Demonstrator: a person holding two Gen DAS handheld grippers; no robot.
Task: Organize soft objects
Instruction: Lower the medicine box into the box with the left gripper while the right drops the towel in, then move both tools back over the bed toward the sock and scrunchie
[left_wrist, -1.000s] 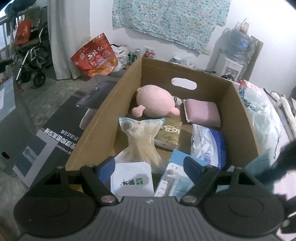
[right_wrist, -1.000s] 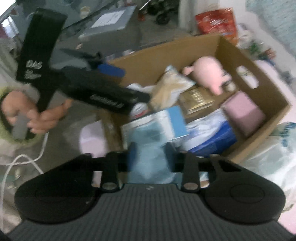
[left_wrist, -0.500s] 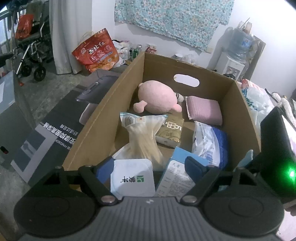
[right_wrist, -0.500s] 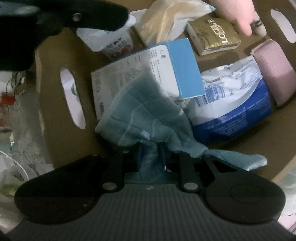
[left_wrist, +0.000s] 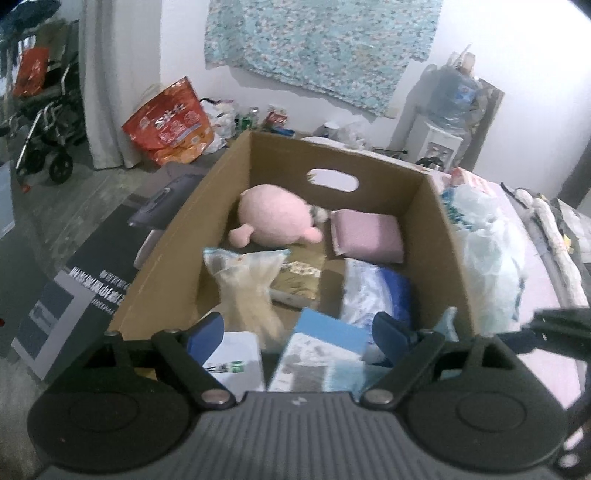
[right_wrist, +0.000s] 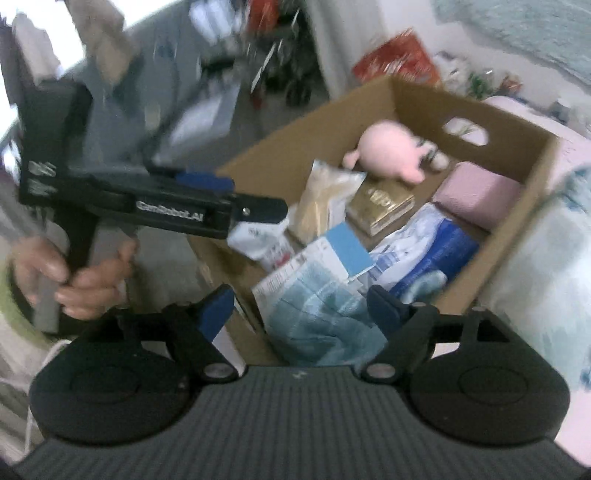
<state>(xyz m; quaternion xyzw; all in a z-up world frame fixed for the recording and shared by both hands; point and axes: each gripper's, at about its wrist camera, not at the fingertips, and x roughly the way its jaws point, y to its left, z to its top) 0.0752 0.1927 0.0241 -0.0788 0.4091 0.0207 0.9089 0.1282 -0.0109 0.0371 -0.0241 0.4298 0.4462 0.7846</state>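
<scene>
A cardboard box (left_wrist: 229, 173) (right_wrist: 524, 192) holds a pink plush toy (left_wrist: 275, 218) (right_wrist: 388, 149), a folded pink cloth (left_wrist: 365, 232) (right_wrist: 480, 195), a blue and white pack (left_wrist: 376, 291) (right_wrist: 428, 251), a clear bag (left_wrist: 247, 284) and a blue-topped carton (left_wrist: 325, 343) (right_wrist: 332, 254). A light blue cloth (right_wrist: 325, 321) lies on the carton at the box's near end. My right gripper (right_wrist: 301, 306) is open and empty just above that cloth. My left gripper (left_wrist: 297, 328) is open and empty over the near edge; it also shows in the right wrist view (right_wrist: 236, 203).
A red bag (left_wrist: 170, 122), a wheelchair (left_wrist: 44, 122) and a water dispenser (left_wrist: 443, 125) stand by the far wall. A flat dark carton (left_wrist: 81, 284) lies left of the box. A plastic bag (left_wrist: 491, 251) sits on the pink surface at the right.
My right gripper opened and let go of the light blue cloth, which now lies in the box's near end, then pulled back and up. My left gripper stayed open and barely moved.
</scene>
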